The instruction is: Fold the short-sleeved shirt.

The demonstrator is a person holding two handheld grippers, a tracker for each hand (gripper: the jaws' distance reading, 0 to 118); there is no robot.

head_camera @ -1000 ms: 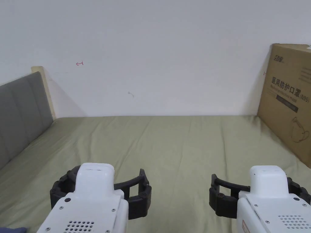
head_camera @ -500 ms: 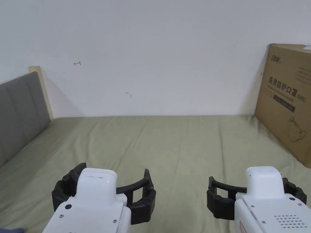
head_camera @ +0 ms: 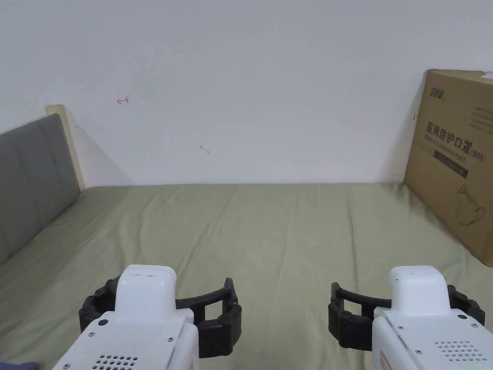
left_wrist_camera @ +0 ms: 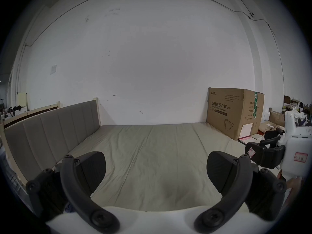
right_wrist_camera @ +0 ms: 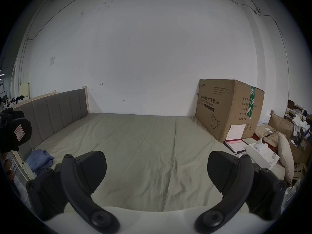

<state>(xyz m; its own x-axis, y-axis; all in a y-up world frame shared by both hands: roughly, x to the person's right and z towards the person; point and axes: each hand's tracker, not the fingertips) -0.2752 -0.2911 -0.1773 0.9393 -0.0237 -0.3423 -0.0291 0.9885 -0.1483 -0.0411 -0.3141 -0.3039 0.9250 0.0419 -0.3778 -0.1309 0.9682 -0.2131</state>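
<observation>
A crumpled blue garment (right_wrist_camera: pixel 39 161) lies at the near left corner of the bed, beside the headboard; a sliver of it (head_camera: pixel 19 366) peeks in at the bottom left of the head view. My left gripper (head_camera: pixel 161 298) hovers open over the near part of the sheet, its jaws (left_wrist_camera: pixel 156 160) wide apart with nothing between them. My right gripper (head_camera: pixel 399 294) hovers open to its right at about the same height, jaws (right_wrist_camera: pixel 156 160) equally wide and empty. Neither gripper touches the garment.
The bed carries a smooth olive-green sheet (head_camera: pixel 289 231). A grey padded headboard (head_camera: pixel 33 178) lines the left side. A large cardboard box (head_camera: pixel 457 159) stands at the right against the white wall. A tissue box (right_wrist_camera: pixel 261 153), papers and cartons sit past the bed's right edge.
The left gripper has sunk a little and drifted slightly left. The right gripper has stayed almost still. Both stay open.
</observation>
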